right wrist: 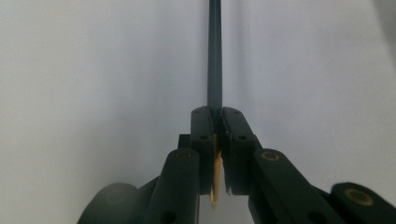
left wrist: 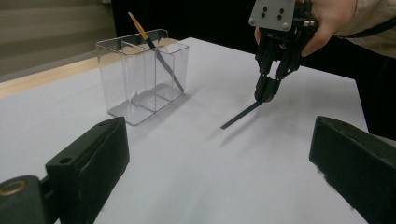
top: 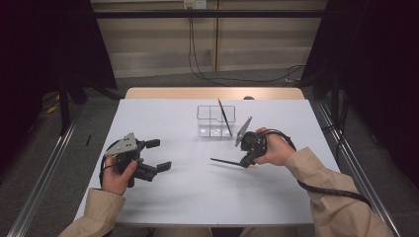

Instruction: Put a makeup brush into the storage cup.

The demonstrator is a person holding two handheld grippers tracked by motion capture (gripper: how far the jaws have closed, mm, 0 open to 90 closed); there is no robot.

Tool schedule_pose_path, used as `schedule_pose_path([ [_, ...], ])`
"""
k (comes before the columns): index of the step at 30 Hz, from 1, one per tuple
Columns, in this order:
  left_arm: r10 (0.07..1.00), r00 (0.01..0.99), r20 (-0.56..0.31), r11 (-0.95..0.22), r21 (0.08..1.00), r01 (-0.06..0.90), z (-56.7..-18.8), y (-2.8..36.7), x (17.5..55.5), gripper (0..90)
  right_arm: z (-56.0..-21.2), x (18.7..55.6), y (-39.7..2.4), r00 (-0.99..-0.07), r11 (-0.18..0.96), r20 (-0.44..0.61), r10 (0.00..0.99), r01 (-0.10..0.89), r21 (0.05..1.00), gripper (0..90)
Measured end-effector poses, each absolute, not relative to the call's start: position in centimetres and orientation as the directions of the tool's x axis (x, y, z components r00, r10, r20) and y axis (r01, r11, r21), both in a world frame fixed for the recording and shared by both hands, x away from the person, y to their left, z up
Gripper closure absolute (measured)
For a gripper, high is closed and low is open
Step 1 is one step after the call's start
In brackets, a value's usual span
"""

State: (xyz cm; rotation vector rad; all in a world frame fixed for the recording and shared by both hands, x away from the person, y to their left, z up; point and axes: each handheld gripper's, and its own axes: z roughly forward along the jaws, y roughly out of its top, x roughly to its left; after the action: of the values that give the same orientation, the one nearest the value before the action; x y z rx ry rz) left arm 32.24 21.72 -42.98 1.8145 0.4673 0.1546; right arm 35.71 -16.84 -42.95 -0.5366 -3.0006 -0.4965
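On the left of the white bench [top: 197, 187], the left claw [top: 157, 154] rests in the person's left hand [top: 117, 177] with its jaws spread wide and nothing between them. In the left gripper view the bench lies bare between those two jaws.

Farther back, near the middle, stands a clear plastic organizer [top: 215, 121] split into compartments. One slim dark brush with a tan end [top: 225, 116] leans inside it, tilted against the rim; the other compartments look empty. In the left gripper view the same brush [left wrist: 156, 49] slants across a rear compartment of the organizer [left wrist: 140, 79].

Just right of the organizer, the right claw [top: 245, 162], held in the right hand [top: 275, 148], is pressed together on a second thin dark brush [top: 227, 162]. Its long end juts leftward, low over the bench. In the right gripper view the stick [right wrist: 215, 56] runs straight out from the closed jaws.

Open bench surrounds both claws, with the near edge well clear.
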Motion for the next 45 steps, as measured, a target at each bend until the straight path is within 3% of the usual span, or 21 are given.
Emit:
schedule_pose_path([
  [45,0.251,0.962,-0.106,-0.343,0.920,0.191,-42.2,14.1,34.7,3.6,-41.7,35.0,-14.8,-0.962,0.899,0.101,0.255,0.275,0.341,84.4],
])
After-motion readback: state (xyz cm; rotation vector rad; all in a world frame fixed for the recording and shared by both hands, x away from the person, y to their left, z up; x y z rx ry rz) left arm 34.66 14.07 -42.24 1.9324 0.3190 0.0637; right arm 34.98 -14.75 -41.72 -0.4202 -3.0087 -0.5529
